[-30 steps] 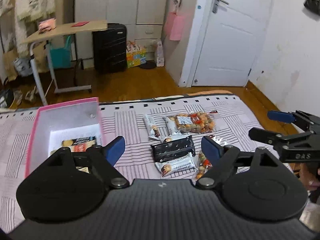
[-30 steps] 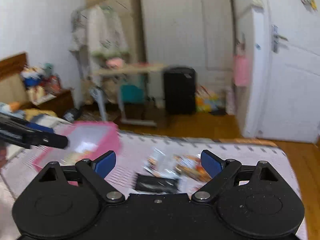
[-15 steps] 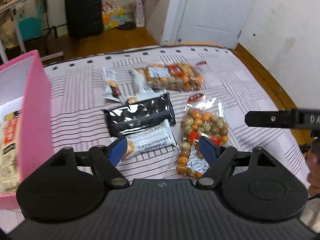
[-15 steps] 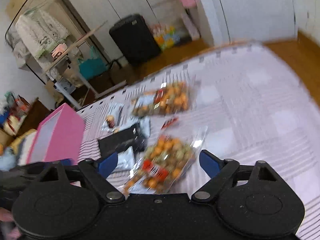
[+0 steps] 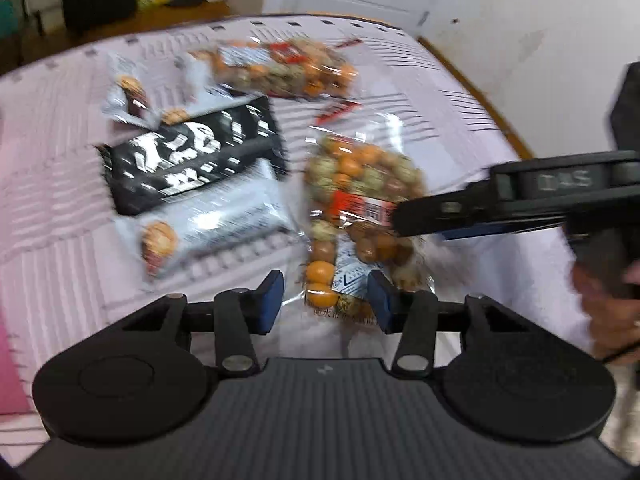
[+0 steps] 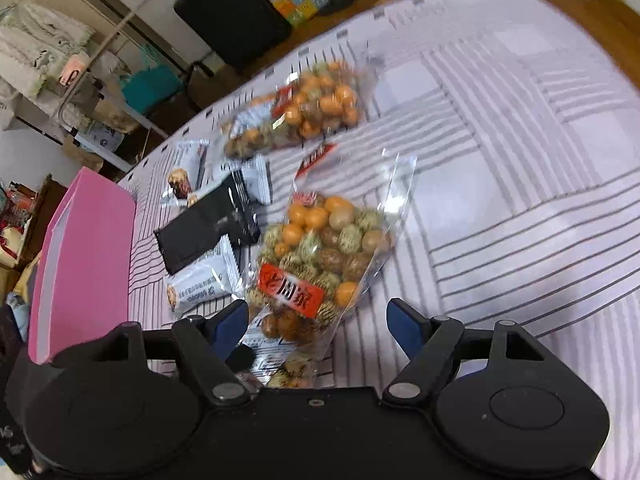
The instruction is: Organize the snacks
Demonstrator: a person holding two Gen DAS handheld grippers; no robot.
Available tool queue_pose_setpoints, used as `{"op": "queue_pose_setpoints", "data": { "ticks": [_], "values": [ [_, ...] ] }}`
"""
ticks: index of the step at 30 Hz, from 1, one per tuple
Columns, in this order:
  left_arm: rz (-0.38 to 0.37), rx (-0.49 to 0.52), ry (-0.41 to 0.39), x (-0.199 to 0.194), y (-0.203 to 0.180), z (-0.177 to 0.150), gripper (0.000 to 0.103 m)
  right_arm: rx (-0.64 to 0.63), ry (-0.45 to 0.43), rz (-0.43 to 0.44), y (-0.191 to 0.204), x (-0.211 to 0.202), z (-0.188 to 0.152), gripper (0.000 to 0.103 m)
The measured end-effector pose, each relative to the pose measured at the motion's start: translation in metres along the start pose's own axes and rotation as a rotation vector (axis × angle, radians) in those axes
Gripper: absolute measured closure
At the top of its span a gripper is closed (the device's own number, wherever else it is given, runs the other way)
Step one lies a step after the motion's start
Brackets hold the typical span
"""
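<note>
Nut bag (image 5: 360, 200) between closing left gripper (image 5: 326, 296) jaws.

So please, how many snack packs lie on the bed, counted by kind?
Clear nut bags: 2
Black packs: 1
White packs: 3
Total: 6
</note>
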State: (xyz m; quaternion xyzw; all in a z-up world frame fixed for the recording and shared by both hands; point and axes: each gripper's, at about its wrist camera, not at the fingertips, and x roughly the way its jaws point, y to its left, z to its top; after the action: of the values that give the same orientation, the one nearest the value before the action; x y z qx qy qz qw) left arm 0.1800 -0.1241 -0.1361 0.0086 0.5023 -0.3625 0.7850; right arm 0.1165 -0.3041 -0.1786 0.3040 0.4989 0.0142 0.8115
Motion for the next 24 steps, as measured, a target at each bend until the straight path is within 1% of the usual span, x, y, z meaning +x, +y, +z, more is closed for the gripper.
{"op": "queue_pose_setpoints", "data": {
  "ticks": [2,3,4,6,10,12,13,15,17,18,19,20,21,22,24],
  "values": [
    [-0.064,0.0,0.018,0.002,-0.005,-0.003,0.066,0.015,0.017,0.015,-0.001,0.003,0.001,0.022],
    [-0.086,0.0,0.026,0.003,-0.008,-0.005,0.072,0.019,0.025,0.02,-0.001,0.003,0.0,0.022],
    [-0.108,-0.013,0.043,0.006,-0.012,-0.008,0.072,0.023,0.035,0.025,-0.001,0.003,-0.001,0.021],
    [-0.106,-0.017,0.047,0.008,-0.019,-0.013,0.072,0.001,0.025,-0.002,0.002,0.001,-0.004,0.02],
    [-0.086,-0.048,0.007,0.013,-0.023,-0.017,0.072,-0.041,0.043,-0.058,0.005,0.012,-0.005,0.019],
    [-0.075,-0.043,-0.011,0.015,-0.026,-0.018,0.072,-0.081,0.038,-0.077,0.01,0.018,-0.005,0.015],
    [-0.071,-0.044,-0.023,0.015,-0.026,-0.018,0.07,-0.123,0.027,-0.089,0.014,0.021,-0.005,0.013],
    [-0.067,-0.056,-0.046,0.019,-0.026,-0.02,0.069,-0.187,0.033,-0.107,0.019,0.03,-0.005,0.007],
    [-0.067,-0.086,-0.079,0.02,-0.026,-0.026,0.068,-0.235,0.029,-0.134,0.024,0.033,-0.007,0.006],
    [-0.067,-0.092,-0.09,0.021,-0.026,-0.028,0.067,-0.258,0.022,-0.15,0.026,0.033,-0.008,0.008],
    [-0.064,-0.072,-0.092,0.021,-0.028,-0.029,0.067,-0.282,0.016,-0.171,0.028,0.033,-0.01,0.01],
    [-0.063,-0.048,-0.087,0.021,-0.029,-0.029,0.067,-0.302,0.008,-0.195,0.03,0.033,-0.012,0.015],
    [-0.064,-0.027,-0.082,0.02,-0.031,-0.029,0.067,-0.314,0.003,-0.198,0.031,0.031,-0.013,0.016],
    [-0.07,-0.033,-0.081,0.018,-0.03,-0.029,0.067,-0.31,0.0,-0.196,0.03,0.029,-0.013,0.017],
    [-0.083,-0.061,-0.087,0.018,-0.027,-0.03,0.067,-0.303,0.001,-0.188,0.029,0.026,-0.012,0.022]
  ]
}}
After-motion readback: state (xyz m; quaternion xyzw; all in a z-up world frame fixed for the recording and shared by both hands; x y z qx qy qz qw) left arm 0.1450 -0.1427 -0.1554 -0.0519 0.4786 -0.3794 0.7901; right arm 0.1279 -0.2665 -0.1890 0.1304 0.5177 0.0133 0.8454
